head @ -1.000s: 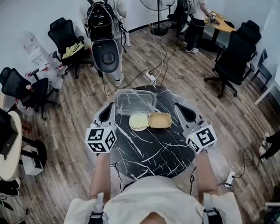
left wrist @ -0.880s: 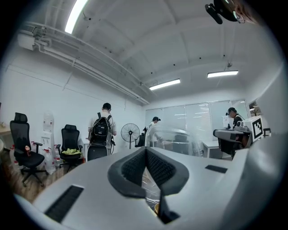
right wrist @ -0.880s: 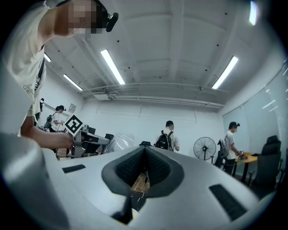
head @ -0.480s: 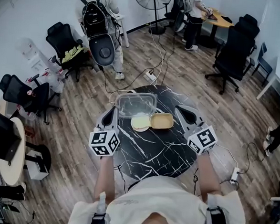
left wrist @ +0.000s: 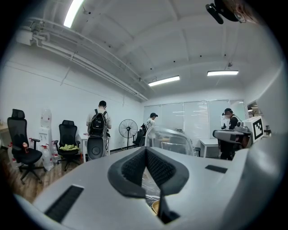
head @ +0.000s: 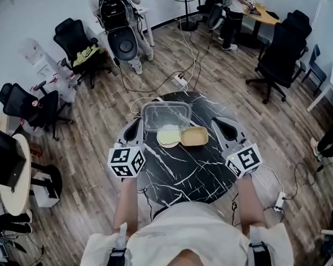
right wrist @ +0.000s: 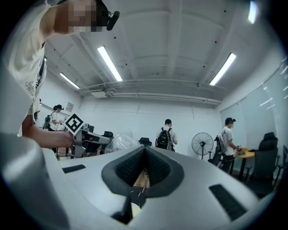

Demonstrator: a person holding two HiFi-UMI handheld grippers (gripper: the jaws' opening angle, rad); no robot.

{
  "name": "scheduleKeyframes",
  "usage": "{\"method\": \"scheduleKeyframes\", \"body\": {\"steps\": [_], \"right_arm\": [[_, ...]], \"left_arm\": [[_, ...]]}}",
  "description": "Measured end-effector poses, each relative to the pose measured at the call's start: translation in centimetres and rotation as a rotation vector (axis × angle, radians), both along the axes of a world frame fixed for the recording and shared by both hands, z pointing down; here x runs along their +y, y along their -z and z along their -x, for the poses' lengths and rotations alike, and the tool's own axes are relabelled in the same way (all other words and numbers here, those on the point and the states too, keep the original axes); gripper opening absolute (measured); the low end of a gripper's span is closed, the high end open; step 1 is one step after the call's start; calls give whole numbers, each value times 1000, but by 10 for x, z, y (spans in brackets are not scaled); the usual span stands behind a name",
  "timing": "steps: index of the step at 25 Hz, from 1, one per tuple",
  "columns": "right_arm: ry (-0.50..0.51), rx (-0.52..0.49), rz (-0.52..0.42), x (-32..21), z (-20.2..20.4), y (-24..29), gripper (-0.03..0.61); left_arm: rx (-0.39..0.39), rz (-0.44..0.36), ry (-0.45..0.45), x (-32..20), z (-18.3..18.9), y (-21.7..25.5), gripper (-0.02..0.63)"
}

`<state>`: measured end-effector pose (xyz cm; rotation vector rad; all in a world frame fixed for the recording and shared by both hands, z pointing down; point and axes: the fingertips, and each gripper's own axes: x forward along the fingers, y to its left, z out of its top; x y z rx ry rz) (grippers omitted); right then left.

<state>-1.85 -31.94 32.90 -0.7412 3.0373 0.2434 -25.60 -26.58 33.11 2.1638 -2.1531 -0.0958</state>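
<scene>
A round black marble table carries a clear plastic box, a pale round dish and a tan square container near its far side. My left gripper hovers at the table's left rim, just left of the clear box, jaws shut and empty. My right gripper hangs at the right rim beside the tan container, also shut on nothing. In the left gripper view the left gripper points past the clear box. In the right gripper view the right gripper faces the other gripper's marker cube.
Black office chairs stand on the wood floor at left and back right. Cables and a power strip lie beyond the table, another strip at right. A person with a backpack and a fan are behind.
Both grippers stay beside the containers with jaws as before. The head view has shifted slightly, and the person with the backpack has stepped farther away.
</scene>
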Motion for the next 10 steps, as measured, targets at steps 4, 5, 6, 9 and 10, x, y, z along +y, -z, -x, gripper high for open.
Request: {"method": "scheduleKeyframes", "body": {"steps": [4, 5, 6, 9, 10], "right_arm": [[-4, 5, 6, 1, -2, -3, 6], [-6, 6, 6, 0, -3, -3, 6], [-8, 7, 6, 0, -5, -3, 6], [-13, 7, 2, 0, -8, -2, 6], [-14, 6, 0, 0, -10, -2, 6]], "left_arm": [[5, 3, -4, 0, -3, -2, 17], [6, 3, -5, 0, -4, -2, 17], [7, 2, -6, -1, -5, -2, 17], [8, -1, -9, -2, -8, -1, 17], [8, -2, -10, -2, -9, -1, 17]]}}
